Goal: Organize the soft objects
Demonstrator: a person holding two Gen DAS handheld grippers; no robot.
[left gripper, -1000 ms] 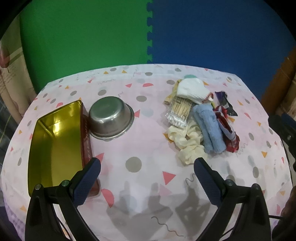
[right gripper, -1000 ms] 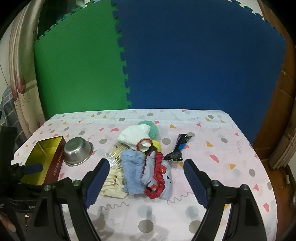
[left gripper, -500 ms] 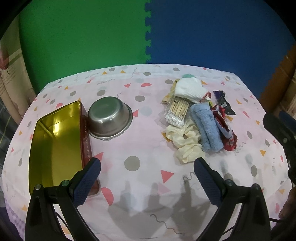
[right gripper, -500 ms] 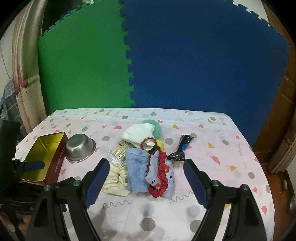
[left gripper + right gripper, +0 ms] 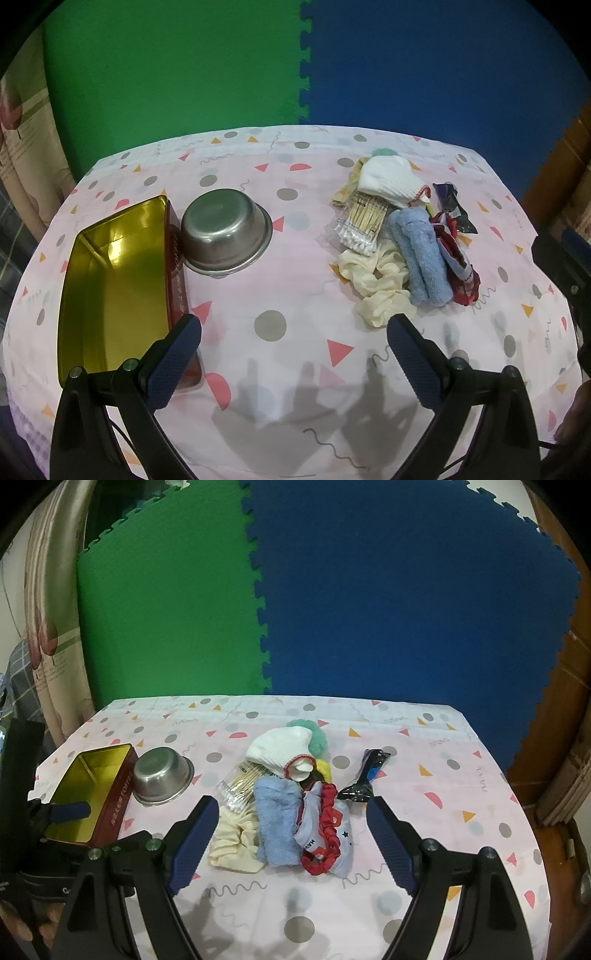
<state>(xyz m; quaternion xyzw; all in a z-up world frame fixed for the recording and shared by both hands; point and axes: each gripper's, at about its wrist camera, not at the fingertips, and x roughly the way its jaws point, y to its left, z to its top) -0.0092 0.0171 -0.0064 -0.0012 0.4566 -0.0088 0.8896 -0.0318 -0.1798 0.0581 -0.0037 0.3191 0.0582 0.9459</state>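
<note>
On the spotted tablecloth (image 5: 424, 746) a heap of soft things lay: blue towel (image 5: 275, 825), cream scrunchie (image 5: 232, 843), perhaps a sock (image 5: 280, 749). Left gripper (image 5: 293, 341) and right gripper (image 5: 291, 821) hovered spread, empty.

Green (image 5: 166, 620) and blue foam mats (image 5: 406, 602) behind the surface (image 5: 295, 354), maybe a curtain (image 5: 48, 627) off left.

Green pompom (image 5: 314, 734) mostly hidden behind white sock (image 5: 280, 749); yellow item (image 5: 324, 768) beyond the pile barely visible.
</note>
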